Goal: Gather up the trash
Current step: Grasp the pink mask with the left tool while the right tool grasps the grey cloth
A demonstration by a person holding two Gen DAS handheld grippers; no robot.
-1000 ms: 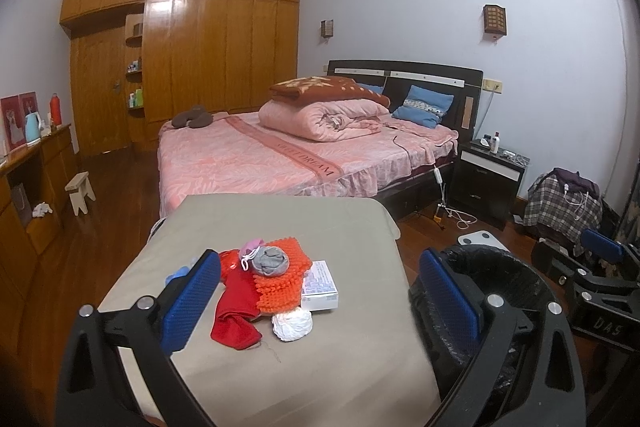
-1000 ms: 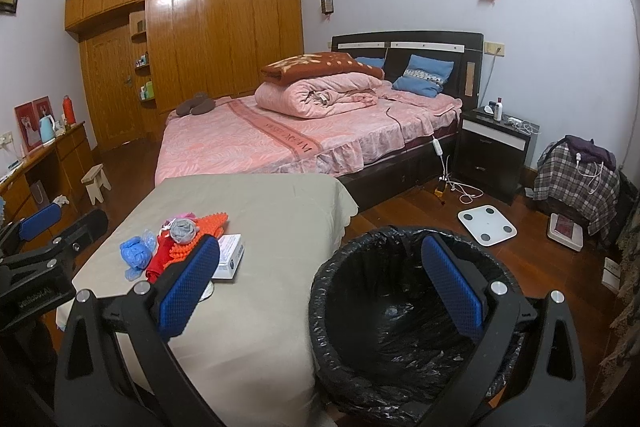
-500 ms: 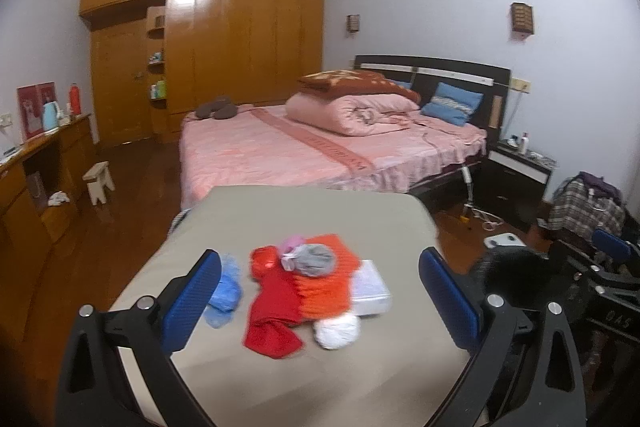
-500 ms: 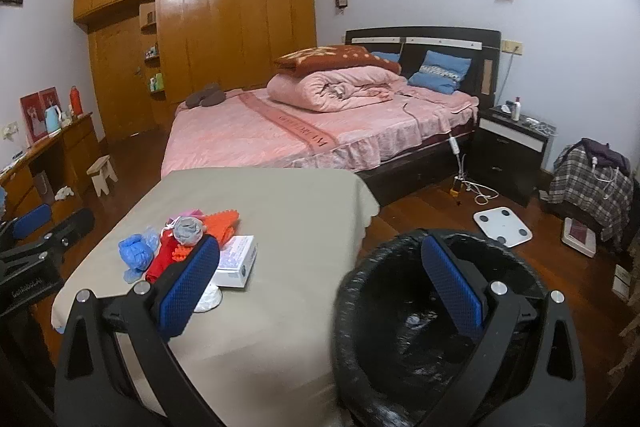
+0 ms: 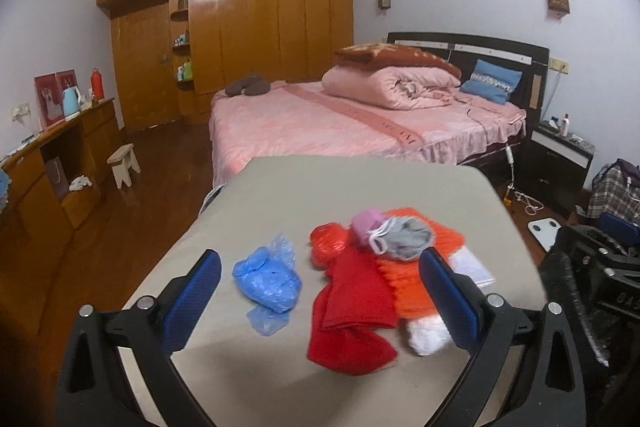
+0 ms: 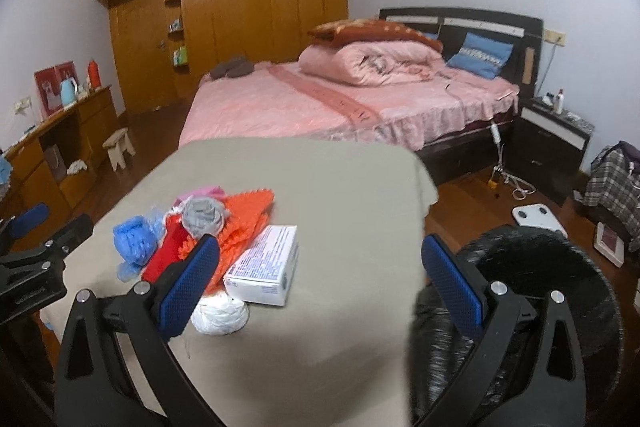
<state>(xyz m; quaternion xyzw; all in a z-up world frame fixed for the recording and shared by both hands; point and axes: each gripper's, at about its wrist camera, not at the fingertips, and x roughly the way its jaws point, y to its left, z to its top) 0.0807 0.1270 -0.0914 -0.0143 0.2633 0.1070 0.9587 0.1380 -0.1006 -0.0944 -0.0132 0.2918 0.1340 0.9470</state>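
We hold our left gripper (image 5: 320, 291) level and forward, its blue-padded fingers (image 5: 192, 301) spread wide with nothing between them. Our right gripper (image 6: 320, 283) sits the same way, jaws wide apart and empty. In the right view, the left one shows at the far left edge, apart from the right.

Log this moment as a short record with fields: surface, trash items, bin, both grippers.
surface: table under a beige cloth
trash pile: blue plastic bag, red cloth, orange cloth, grey wad, white box, white crumpled ball
bin: black-lined trash bin, on the floor right of the table
left gripper: open, empty, facing the pile
right gripper: open, empty, between box and bin
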